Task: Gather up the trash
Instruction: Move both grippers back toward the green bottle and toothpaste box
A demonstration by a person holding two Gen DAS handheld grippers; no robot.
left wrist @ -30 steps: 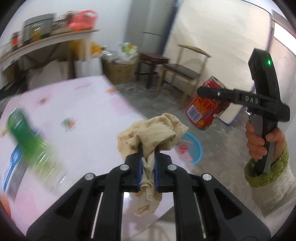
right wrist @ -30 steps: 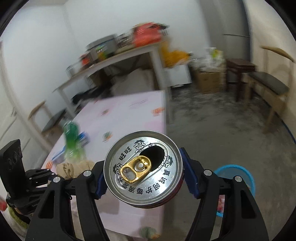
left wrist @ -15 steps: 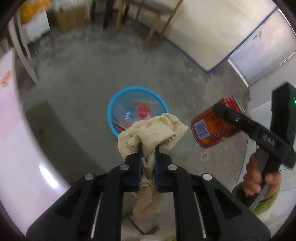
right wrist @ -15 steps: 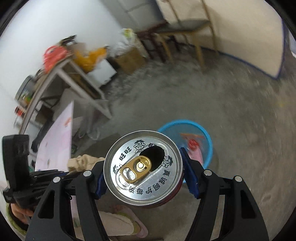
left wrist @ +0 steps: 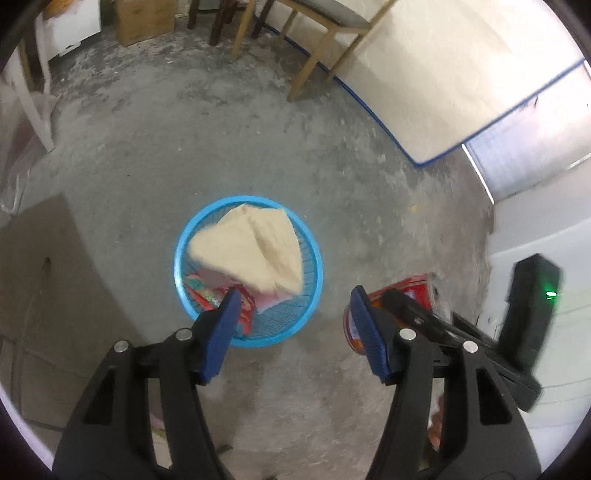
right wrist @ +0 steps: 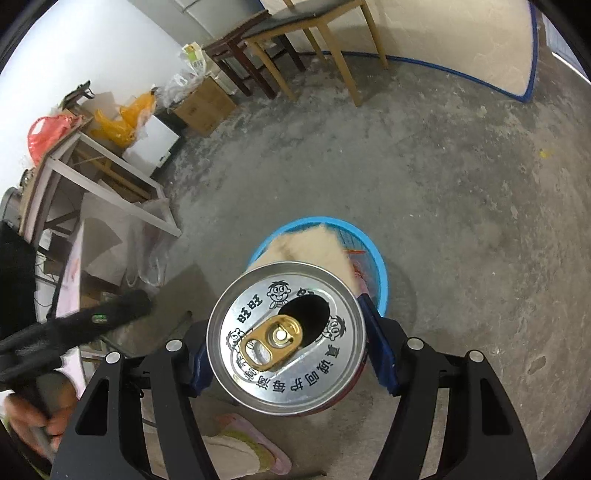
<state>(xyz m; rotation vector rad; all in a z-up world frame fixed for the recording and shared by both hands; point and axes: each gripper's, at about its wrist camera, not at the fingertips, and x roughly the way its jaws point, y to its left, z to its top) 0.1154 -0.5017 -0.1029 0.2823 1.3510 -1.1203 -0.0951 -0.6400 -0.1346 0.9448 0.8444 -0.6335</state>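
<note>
Left tongs point(left wrist: 291, 328) spread above cloth point(left wrist: 251, 254), right tongs point(right wrist: 291, 354) gripping can point(right wrist: 286, 339)

One can point(right wrist: 286, 341), one cloth point(left wrist: 251, 251), one blue basket point(left wrist: 314, 291), two tools.

A bare concrete floor point(left wrist: 258, 147) fills both views, dusty and mottled. A wooden chair point(right wrist: 317, 33) with a dark seat stands by the far wall, a dark wooden stool point(right wrist: 240, 55) just beside it. A cardboard box point(right wrist: 203, 105) sits on the floor near the stool, next to a white box point(right wrist: 151, 146). A white-framed counter point(right wrist: 92, 162) at the left carries a red plastic bag point(right wrist: 46, 134), with an orange bag point(right wrist: 122, 123) close by. Blue tape point(left wrist: 369, 107) edges the cream wall panel point(left wrist: 443, 74).
</note>
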